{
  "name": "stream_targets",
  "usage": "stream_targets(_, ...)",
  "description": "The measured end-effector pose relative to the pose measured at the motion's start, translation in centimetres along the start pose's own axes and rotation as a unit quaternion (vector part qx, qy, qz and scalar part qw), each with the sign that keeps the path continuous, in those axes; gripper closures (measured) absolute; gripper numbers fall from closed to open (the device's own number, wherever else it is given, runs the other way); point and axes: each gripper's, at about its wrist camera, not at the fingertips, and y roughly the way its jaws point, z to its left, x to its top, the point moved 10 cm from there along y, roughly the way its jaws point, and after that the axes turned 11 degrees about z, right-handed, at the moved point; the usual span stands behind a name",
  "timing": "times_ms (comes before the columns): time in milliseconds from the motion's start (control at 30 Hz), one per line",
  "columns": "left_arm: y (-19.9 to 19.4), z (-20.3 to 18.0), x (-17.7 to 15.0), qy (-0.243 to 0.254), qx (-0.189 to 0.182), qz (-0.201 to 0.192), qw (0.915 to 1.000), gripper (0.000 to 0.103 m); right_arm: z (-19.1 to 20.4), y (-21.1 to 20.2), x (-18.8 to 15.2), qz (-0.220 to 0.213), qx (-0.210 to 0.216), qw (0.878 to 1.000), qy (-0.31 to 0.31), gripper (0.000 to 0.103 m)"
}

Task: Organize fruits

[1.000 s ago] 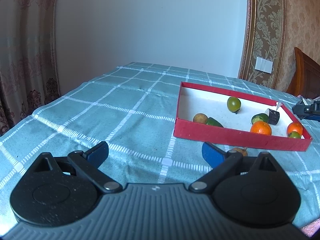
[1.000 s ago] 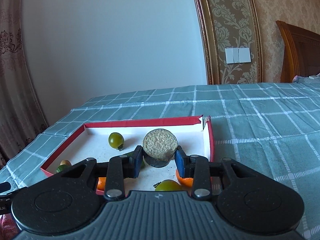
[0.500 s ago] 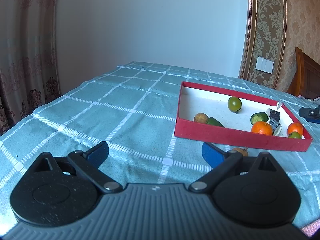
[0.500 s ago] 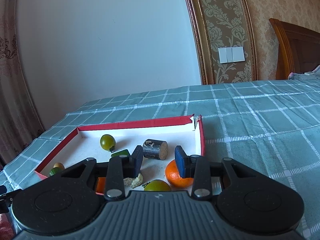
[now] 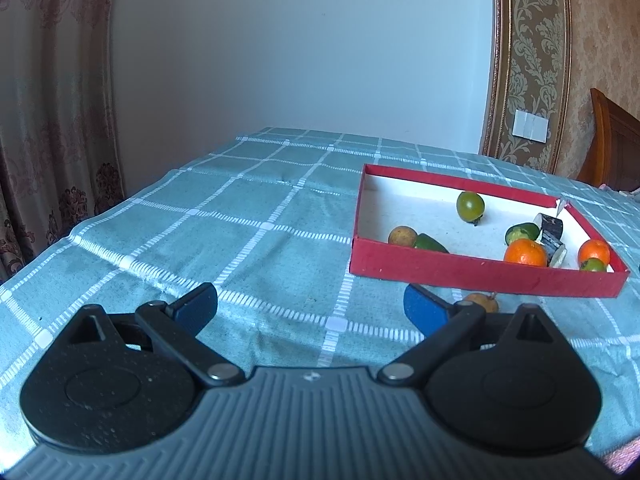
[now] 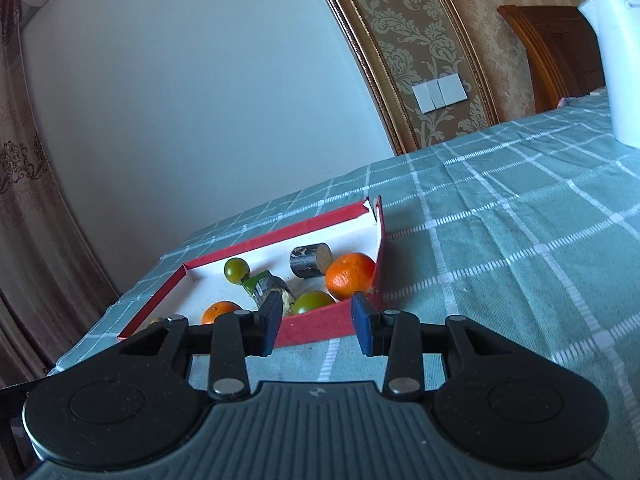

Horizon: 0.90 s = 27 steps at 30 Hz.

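Observation:
A red-walled tray [image 5: 480,274] with a white floor lies on the checked cloth. It holds two oranges [image 5: 525,252], green fruits [image 5: 470,205], a brown round fruit [image 5: 402,236] and a dark cylinder piece [image 5: 551,226]. One small brown fruit [image 5: 482,299] lies outside the tray, by its near wall. My left gripper [image 5: 310,304] hovers wide open over the cloth, with that fruit just past its right finger. My right gripper [image 6: 318,316] stands before the tray's near wall [image 6: 320,322]. Its jaws are a little apart and nothing is between them. The dark cylinder [image 6: 311,260] rests beside an orange [image 6: 351,276].
A white kettle [image 6: 618,60] stands on the cloth at the far right. A wooden headboard [image 6: 560,52] and a wall switch [image 6: 440,92] are behind. A curtain [image 5: 52,120] hangs at the left, where the table's edge drops off.
The right gripper let go of the dark cylinder, which now lies in the tray. It then drew back, sank and rolled. The left gripper stayed put.

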Motion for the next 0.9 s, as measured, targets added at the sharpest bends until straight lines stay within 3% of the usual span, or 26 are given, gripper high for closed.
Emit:
stream_targets(133,-0.8,-1.2,0.2,0.037,0.005,-0.023,0.9991,0.004,-0.9,-0.3,0.2,-0.009,0.007,1.000,0.026,0.062)
stream_targets(267,-1.9,-3.9,0.3,0.103,0.010,-0.046,0.9935,0.003,-0.8,-0.2,0.0,-0.007,0.008,1.000,0.024,0.061)
stream_targets(367,-2.0,-6.2,0.4,0.141,0.013,-0.047,0.9888,0.003,-0.8,-0.2,0.0,-0.006,0.010,1.000,0.025,0.061)
stream_targets(500,-1.5,-8.6,0.8,0.157,-0.012,-0.032,0.9870,0.004,-0.9,-0.4,0.1,-0.012,0.015,0.999,0.030,0.059)
stream_targets(600,-0.4,-9.6,1.1,0.154,-0.029,-0.002,0.9876,0.013,-1.0,-0.5,0.1,-0.014,0.018,0.999,0.030,0.057)
stream_targets(733,1.2,-10.2,0.9,0.150,-0.035,0.029,0.9876,0.036,-1.0,-0.5,0.1,-0.012,0.022,0.999,0.032,0.056)
stream_targets(900,2.3,-10.6,0.1,0.152,-0.042,0.043,0.9865,0.038,-1.0,-0.4,0.2,-0.013,0.027,0.999,0.031,0.056)
